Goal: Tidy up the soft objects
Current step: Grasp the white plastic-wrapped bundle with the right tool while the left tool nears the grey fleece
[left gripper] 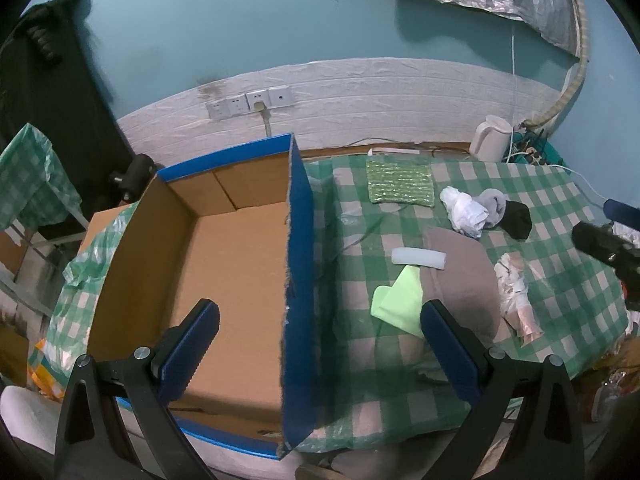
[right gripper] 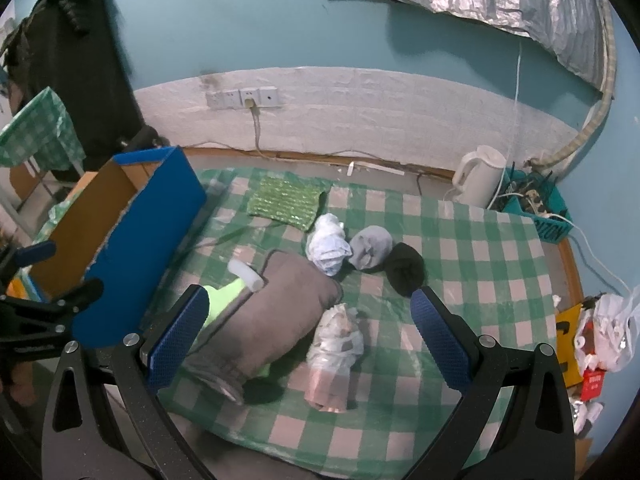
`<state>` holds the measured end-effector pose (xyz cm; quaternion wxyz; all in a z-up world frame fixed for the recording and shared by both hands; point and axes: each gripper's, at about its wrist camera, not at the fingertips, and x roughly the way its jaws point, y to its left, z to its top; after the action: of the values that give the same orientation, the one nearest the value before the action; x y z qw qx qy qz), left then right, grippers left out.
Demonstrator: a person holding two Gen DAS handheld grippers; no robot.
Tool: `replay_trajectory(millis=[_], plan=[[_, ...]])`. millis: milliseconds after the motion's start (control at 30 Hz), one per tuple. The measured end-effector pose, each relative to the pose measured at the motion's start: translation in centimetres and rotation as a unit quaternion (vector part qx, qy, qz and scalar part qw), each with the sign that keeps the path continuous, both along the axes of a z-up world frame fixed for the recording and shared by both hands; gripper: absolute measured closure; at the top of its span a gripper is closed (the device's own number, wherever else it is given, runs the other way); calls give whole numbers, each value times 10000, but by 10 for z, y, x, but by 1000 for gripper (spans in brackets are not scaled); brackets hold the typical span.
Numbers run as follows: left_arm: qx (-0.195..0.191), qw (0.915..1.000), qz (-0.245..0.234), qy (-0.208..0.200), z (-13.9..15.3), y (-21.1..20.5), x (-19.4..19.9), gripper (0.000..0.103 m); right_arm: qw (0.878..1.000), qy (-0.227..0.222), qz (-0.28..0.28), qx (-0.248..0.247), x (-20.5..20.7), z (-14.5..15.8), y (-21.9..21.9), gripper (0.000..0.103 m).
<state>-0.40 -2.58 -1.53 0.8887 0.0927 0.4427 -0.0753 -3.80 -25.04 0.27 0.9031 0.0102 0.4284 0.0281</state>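
Note:
An open cardboard box (left gripper: 236, 264) with blue outer walls sits at the table's left; it also shows in the right wrist view (right gripper: 136, 216). On the green checked cloth lie a brown pillow (right gripper: 276, 312), a light green cloth (left gripper: 400, 300), a white foam roll (left gripper: 418, 258), a sequined green pad (right gripper: 284, 202), a white bundle (right gripper: 328, 246), a grey sock ball (right gripper: 370, 248), a black sock ball (right gripper: 404, 268) and a plastic-wrapped bundle (right gripper: 334, 354). My left gripper (left gripper: 320, 344) is open over the box's right wall. My right gripper (right gripper: 310, 336) is open above the pillow and wrapped bundle.
A white kettle (right gripper: 478, 176) and a teal basket of cables (right gripper: 536, 204) stand at the back right. Plastic bags (right gripper: 608, 332) lie off the table's right edge. Wall sockets (right gripper: 242, 98) sit behind. A dark coat (right gripper: 76, 60) hangs at left.

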Motion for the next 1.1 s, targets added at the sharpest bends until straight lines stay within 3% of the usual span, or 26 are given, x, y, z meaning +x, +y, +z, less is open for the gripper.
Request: replay_trajectory(millis=[267, 567, 733, 933, 1100], plan=[[-227, 9992, -136, 303, -9, -22, 12, 2, 9989, 393, -225, -91, 15, -27, -21, 3], [16, 9973, -576, 458, -18, -63, 23, 2, 9950, 954, -307, 45, 29, -66, -35, 3], [140, 9947, -735, 700, -38, -82, 30, 2, 9930, 1143, -258, -177, 33, -90, -39, 3], [194, 9921, -826, 928, -59, -97, 34, 2, 9876, 1535, -320, 47, 36, -115, -47, 3], [220, 9908, -889, 1000, -70, -107, 33, 2, 9868, 1611, -159, -58, 39, -127, -38, 3]])
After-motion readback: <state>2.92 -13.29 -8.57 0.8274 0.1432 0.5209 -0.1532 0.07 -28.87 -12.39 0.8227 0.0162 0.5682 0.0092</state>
